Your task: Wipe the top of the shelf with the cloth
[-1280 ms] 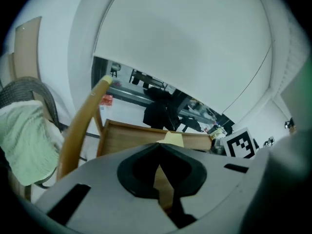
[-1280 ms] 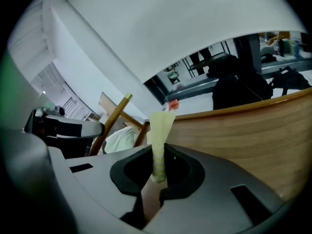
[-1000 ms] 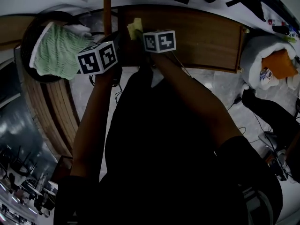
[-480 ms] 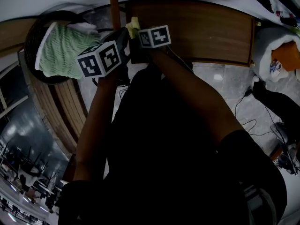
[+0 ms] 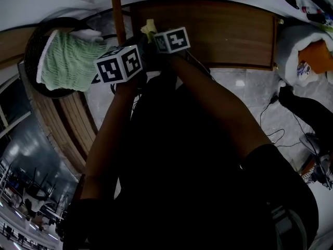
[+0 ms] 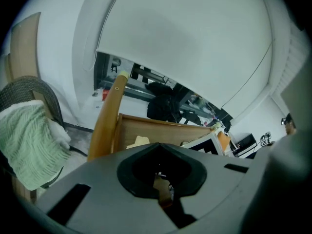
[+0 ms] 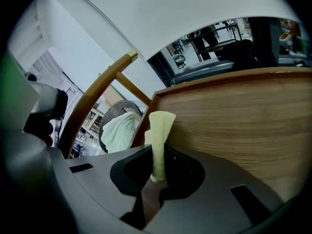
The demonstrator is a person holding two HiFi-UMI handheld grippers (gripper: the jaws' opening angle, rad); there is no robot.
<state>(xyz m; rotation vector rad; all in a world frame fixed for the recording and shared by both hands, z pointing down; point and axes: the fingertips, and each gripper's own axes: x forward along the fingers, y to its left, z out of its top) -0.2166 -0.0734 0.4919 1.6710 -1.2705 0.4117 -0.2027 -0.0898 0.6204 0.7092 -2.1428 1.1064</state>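
The wooden shelf top [image 5: 223,30] runs across the upper part of the head view. My right gripper [image 5: 156,41] is at its left end, shut on a pale yellow cloth [image 5: 149,29]. In the right gripper view the cloth [image 7: 158,140] stands up as a narrow bunched strip between the jaws of that gripper [image 7: 155,179], in front of the shelf board [image 7: 243,116]. My left gripper [image 5: 132,48] is just to the left of it and lower, beside the shelf's corner. In its own view the left gripper [image 6: 163,191] is shut with nothing in it, and the cloth [image 6: 138,142] shows ahead on the shelf [image 6: 161,130].
A green knitted towel [image 5: 67,59] lies in a dark round basket [image 5: 36,35] at the left. A slanted wooden pole [image 5: 118,14] rises between the basket and the shelf. White bedding with an orange item [image 5: 312,56] lies at the right, and cables [image 5: 276,134] lie on the tiled floor.
My left gripper has drifted right, closer to the right one. The right gripper has moved slightly up the view and still holds the cloth at the shelf's left end.
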